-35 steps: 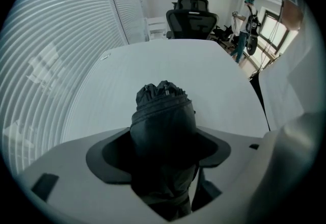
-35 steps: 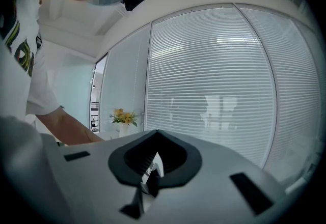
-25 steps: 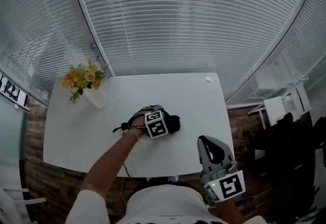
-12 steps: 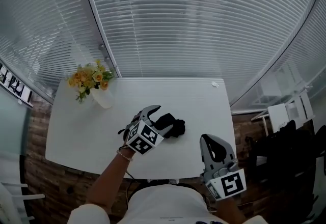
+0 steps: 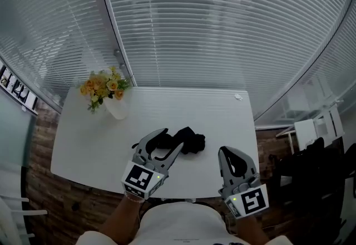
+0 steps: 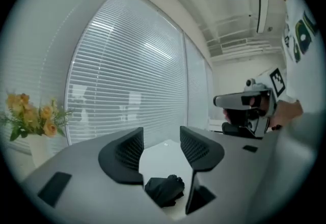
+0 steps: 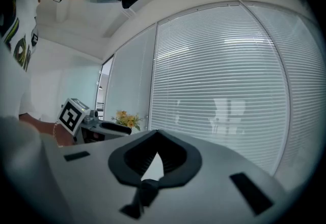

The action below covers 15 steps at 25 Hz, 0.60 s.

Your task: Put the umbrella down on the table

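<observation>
The folded black umbrella (image 5: 188, 139) lies on the white table (image 5: 89, 143), a little in front of its middle. My left gripper (image 5: 164, 142) hangs above the table's front part, pointing level over the umbrella's near end. Its jaws are apart and closing, and nothing is between them. In the left gripper view the umbrella (image 6: 164, 190) lies low on the table beyond the left gripper (image 6: 162, 147). My right gripper (image 5: 231, 155) is held over the table's front right edge with its tips together and nothing in them. Its tips (image 7: 155, 135) meet in the right gripper view.
A white vase of yellow flowers (image 5: 107, 89) stands at the table's back left corner. A small white object (image 5: 238, 97) lies at the back right corner. Slatted blinds (image 5: 183, 27) close off the far side. White furniture (image 5: 308, 124) stands to the right of the table.
My left gripper has come off the umbrella, risen and drawn back toward me, turning level, with its jaws narrower. The umbrella stays on the table. The right gripper has hardly moved.
</observation>
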{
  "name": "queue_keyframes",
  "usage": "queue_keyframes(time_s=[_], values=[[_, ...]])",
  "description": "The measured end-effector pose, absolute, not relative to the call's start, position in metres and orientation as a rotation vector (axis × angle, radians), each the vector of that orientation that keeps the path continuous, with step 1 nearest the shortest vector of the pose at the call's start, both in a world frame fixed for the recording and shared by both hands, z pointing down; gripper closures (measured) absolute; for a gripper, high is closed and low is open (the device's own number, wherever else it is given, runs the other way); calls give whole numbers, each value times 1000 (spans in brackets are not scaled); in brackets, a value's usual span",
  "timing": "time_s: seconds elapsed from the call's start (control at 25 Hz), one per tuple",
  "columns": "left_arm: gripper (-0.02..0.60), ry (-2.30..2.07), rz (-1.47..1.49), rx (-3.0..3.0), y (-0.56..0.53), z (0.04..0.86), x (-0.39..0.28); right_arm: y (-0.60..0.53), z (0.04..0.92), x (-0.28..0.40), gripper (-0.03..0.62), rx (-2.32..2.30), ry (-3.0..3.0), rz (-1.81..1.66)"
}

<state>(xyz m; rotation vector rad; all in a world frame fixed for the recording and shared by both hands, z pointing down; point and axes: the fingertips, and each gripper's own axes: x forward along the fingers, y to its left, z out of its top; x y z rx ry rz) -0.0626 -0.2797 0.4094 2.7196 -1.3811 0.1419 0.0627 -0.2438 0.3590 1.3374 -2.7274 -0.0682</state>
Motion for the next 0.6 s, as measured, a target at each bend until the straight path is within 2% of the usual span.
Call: queue_keyframes(time_s=[0.24,0.52,0.6], values=[[398,-1514,-73,2689,-251,373,-85,-242,357,55,585,1308,-2736,-78],[502,-1709,-171,2603,-227,355,-118,-237,354,50,585,1288,-2739,-89],[515,-1730,-183,2589,-225,354,-123,-236,353,48,585,1286,-2740,-94]])
